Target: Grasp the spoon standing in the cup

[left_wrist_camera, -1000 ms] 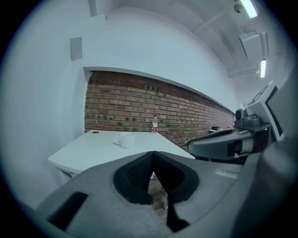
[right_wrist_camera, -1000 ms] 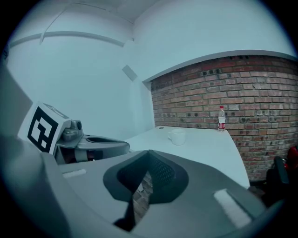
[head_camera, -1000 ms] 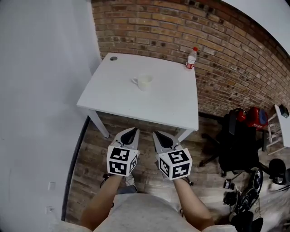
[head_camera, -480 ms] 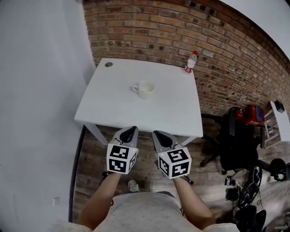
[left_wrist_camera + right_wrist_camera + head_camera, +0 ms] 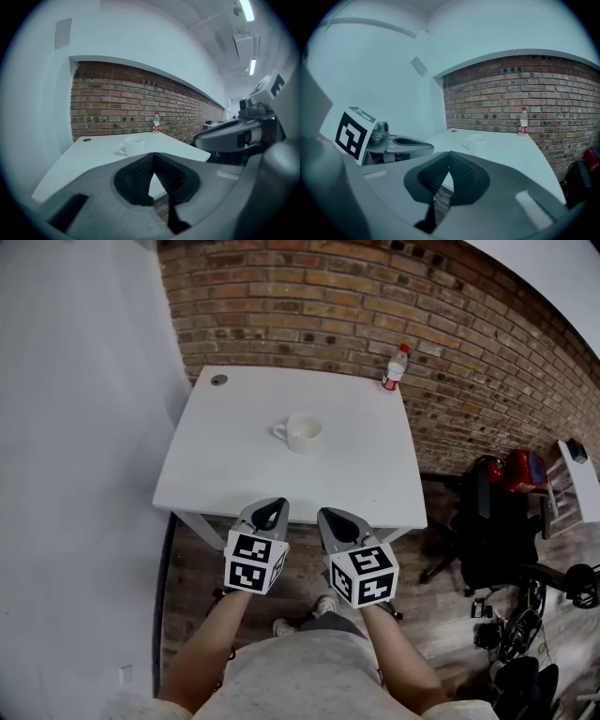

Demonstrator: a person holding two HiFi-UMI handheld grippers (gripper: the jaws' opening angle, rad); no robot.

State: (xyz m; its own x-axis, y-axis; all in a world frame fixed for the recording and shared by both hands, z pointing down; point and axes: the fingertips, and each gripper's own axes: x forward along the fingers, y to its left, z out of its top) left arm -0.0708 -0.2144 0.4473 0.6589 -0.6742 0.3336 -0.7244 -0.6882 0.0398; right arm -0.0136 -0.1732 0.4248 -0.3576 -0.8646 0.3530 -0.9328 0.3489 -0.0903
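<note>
Cup (image 5: 304,432) stands mid-worktop (image 5: 225,465), 12 o'clock of left tool (image 5: 270,510) and right tool (image 5: 335,518); no spoon shows. Both tools are closed, empty: reaching unopened could topple the cup.

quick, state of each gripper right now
left gripper: closed, fingers together, holding nothing
right gripper: closed, fingers together, holding nothing

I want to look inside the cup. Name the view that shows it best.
Head view: it looks down into the cup, so the open top and the handle show. Both gripper views show it only from the side, small and far off on the table.
</note>
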